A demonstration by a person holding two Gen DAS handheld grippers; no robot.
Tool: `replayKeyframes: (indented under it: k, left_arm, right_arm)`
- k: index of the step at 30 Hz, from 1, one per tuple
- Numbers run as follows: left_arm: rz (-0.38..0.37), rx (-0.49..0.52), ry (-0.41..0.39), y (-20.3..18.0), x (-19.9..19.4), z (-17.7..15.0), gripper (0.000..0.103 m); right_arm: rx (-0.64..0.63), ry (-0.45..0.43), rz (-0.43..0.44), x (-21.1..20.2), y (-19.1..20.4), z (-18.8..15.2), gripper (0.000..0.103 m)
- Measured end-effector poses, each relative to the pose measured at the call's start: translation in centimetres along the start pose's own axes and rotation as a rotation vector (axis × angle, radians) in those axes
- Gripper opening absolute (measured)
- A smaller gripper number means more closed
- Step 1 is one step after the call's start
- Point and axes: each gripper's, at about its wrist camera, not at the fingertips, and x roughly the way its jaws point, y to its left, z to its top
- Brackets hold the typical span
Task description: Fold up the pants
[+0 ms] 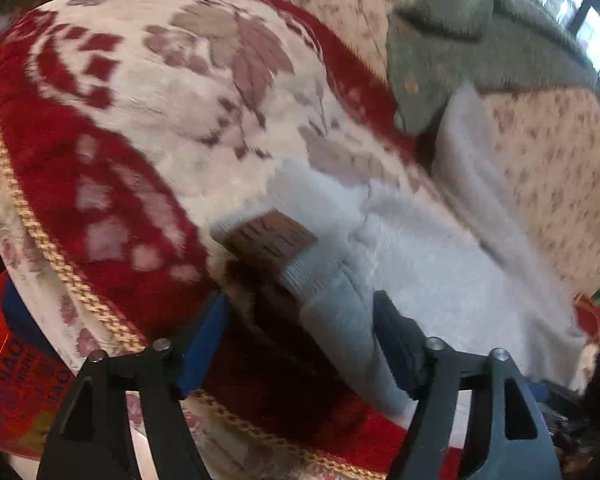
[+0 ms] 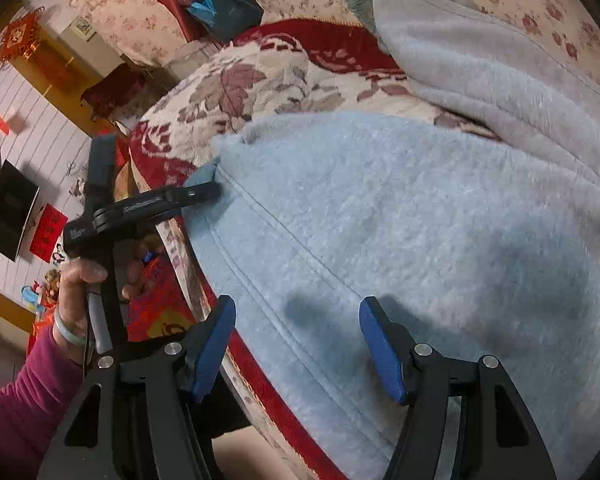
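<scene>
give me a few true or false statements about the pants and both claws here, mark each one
1. The pants are light blue and fleecy. True.
2. The right claw is clamped shut on the fabric. False: it stands open over the pants' seamed edge.
3. The pants lie on a red and cream floral blanket. True.
4. The left claw is nowhere near the pants. False: it is open with the ribbed waistband between its fingers.
5. A brown label shows at the waistband. True.
</scene>
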Motion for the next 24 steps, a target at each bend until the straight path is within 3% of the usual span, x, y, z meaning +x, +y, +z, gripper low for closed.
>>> replayKeyframes:
  k: [5, 8, 13, 24]
  left_arm:
    - [0.073, 0.075, -0.068, -2.8, -1.9, 0.5, 0.076]
    - [0.043, 0.110, -0.103, -4.8, -2.8, 1.0, 0.080]
    - [0.025, 0.208, -0.142, -9.0, -3.3, 0.9, 0.081]
    - [-0.097, 0.316, -0.087, -17.3, -0.5, 0.6, 0.081]
  right_arm:
    - [0.014, 0.030, -0.039, 1.1, -0.8, 0.0, 0.073]
    - [0.027, 0.028, -0.038, 0.2, -0.7, 0.4, 0.073]
    - [0.052, -0.062, -0.059, -3.9, -1.7, 0.7, 0.074]
    - [0.201, -0.229, -0.180, -14.2, -8.6, 0.3, 0.077]
